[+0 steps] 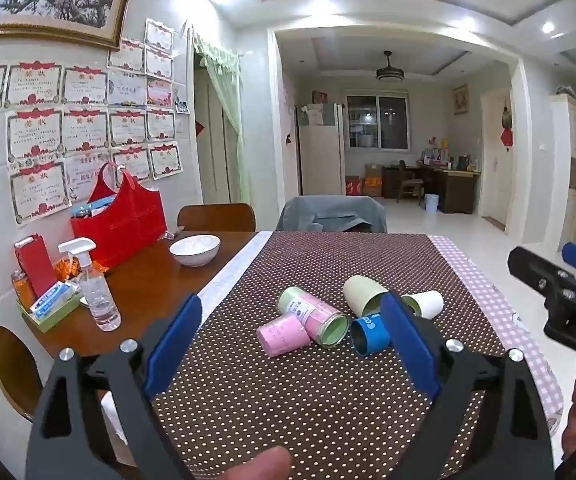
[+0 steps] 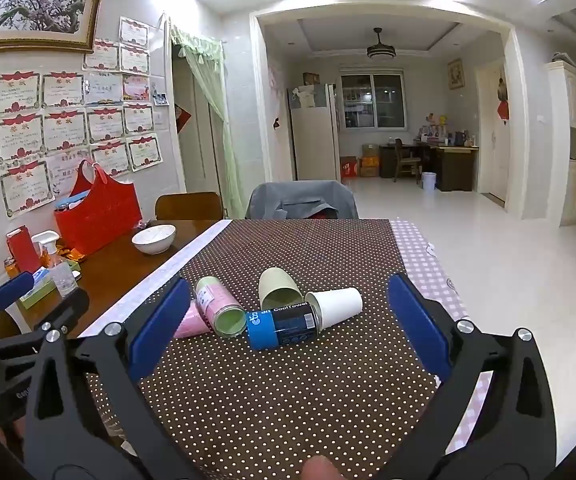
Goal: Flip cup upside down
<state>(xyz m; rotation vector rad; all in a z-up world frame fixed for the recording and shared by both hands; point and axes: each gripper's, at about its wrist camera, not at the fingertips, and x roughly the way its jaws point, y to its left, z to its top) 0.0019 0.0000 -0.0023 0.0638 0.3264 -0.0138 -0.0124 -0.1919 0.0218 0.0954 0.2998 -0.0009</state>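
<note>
Five cups lie tipped in a cluster on the dotted brown tablecloth.
White paper cup touches the blue can-shaped cup; left gripper and right gripper hover near, both spread wide, empty.

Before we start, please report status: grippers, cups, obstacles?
Left gripper and right gripper open, empty. Five cups on their sides, clustered; white cup rightmost. Blue can touches it.
</note>
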